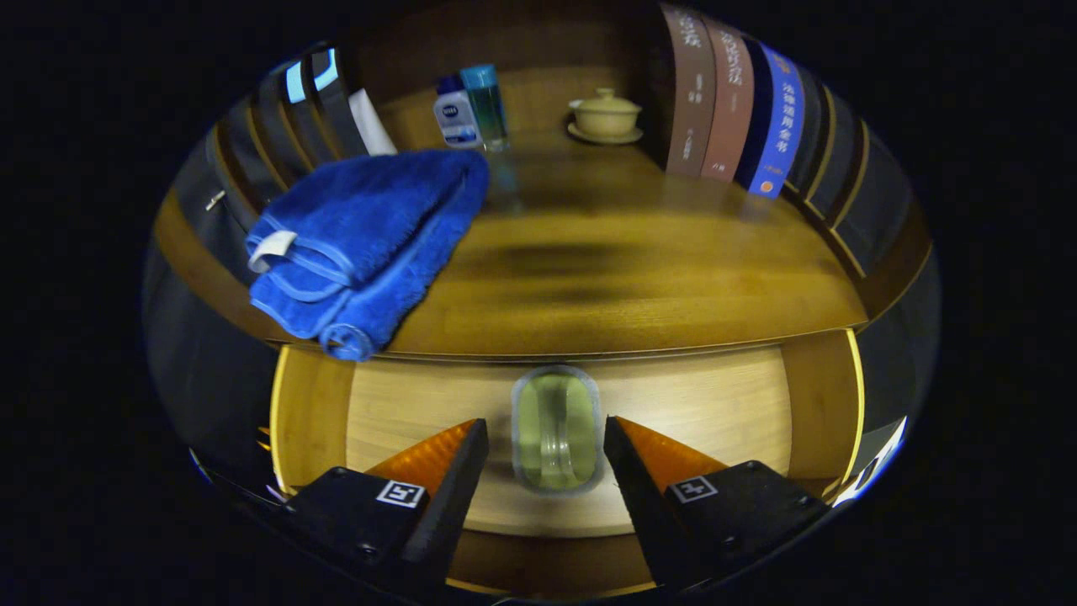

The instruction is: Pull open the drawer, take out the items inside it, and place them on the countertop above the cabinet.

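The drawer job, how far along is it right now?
Done: the drawer is pulled open, and a blue towel already lies on the countertop. In hand: the open gripper straddles a green clear-lidded box in the drawer, not pressing on it. Left: grasp it, lift it onto the countertop.

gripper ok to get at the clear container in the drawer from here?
Probably yes. The gripper is open, fingers flanking the clear container lying in the open drawer. Nothing sits between them; the countertop edge overhangs just beyond it.
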Demonstrator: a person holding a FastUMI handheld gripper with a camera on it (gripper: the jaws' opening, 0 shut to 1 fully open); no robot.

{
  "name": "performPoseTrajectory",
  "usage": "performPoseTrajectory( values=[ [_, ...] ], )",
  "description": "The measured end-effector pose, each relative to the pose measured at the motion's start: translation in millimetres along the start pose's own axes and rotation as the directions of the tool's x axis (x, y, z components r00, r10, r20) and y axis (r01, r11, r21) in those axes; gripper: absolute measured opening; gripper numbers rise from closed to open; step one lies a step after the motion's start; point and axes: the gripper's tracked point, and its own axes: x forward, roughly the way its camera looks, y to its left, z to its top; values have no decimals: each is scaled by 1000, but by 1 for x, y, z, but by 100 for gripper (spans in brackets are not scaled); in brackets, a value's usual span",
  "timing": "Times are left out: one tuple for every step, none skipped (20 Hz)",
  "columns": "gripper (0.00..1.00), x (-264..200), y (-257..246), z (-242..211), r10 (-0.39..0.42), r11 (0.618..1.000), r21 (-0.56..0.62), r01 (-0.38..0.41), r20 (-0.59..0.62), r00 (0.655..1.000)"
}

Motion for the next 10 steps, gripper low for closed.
performPoseTrajectory(
  values=[
    [89,9,-2,-2,-7,1000,-9,7,-23,1000],
    [89,16,-1,-4,-5,1000,-16,5,-43,999],
    [83,19,-3,-6,-19,999,-31,17,-63,998],
    [82,24,-5,-9,-31,998,-48,27,-85,996],
    [80,24,-1,-12,-25,998,-52,20,-104,994],
    [67,33,-3,-11,-34,998,-50,29,-110,993],
    [54,41,-3,-17,-36,998,-50,29,-134,990],
    [41,41,-3,-17,-34,998,-56,25,-151,988],
    [39,41,-5,-10,-47,997,-72,36,-145,988],
    [39,27,-1,-9,-27,998,-57,19,-136,990]
  ],
)
